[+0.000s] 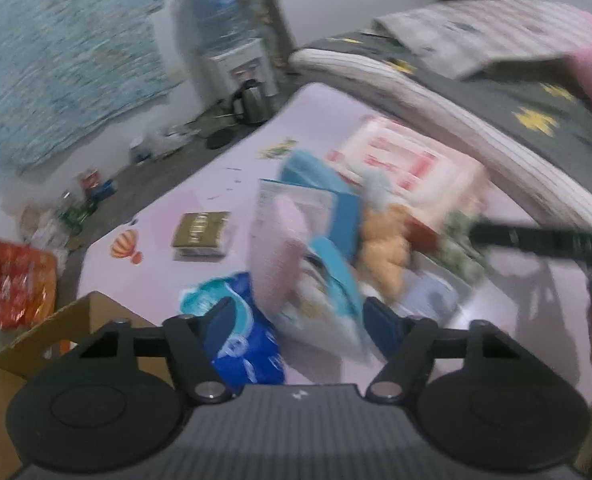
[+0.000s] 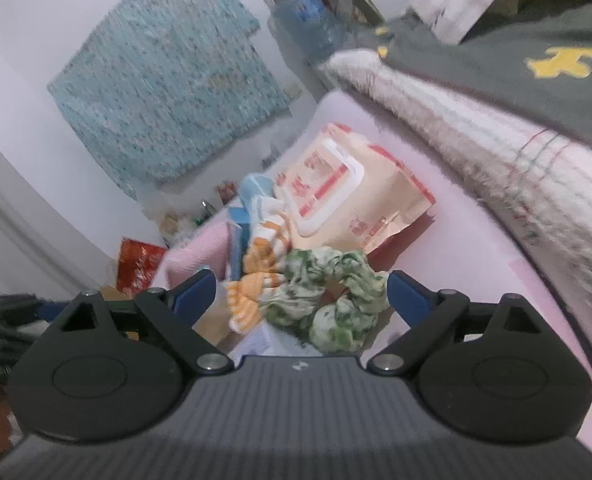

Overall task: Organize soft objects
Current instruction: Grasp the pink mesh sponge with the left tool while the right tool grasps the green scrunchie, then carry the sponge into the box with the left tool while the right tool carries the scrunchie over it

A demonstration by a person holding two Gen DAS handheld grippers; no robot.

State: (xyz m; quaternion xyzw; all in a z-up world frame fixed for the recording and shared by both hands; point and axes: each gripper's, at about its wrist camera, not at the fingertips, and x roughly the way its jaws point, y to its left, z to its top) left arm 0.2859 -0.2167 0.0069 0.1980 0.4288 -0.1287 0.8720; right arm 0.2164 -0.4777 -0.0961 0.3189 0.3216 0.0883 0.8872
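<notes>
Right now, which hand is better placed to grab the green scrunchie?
Right, probably. The right gripper already has the green scrunchie between its open fingers; the left gripper is over a pink packet.

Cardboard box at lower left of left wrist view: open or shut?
Open. The cardboard box has its flap raised and inner wall showing; contents cannot be told.

Left wrist view: sits behind own fingers, tilted steeply down onto pink sheet (image 1: 224, 168), close over blue-and-pink packet (image 1: 296, 248); floor clutter and water dispenser (image 1: 232, 32) far beyond, picture blurred
Right wrist view: shallower tilt, very near green scrunchie (image 2: 332, 300), facing wall with teal cloth (image 2: 168, 80)
Shared: cream wipes pack (image 2: 348, 192), orange-striped socks (image 2: 260, 264), folded bedding (image 2: 476, 120), teal cloth
</notes>
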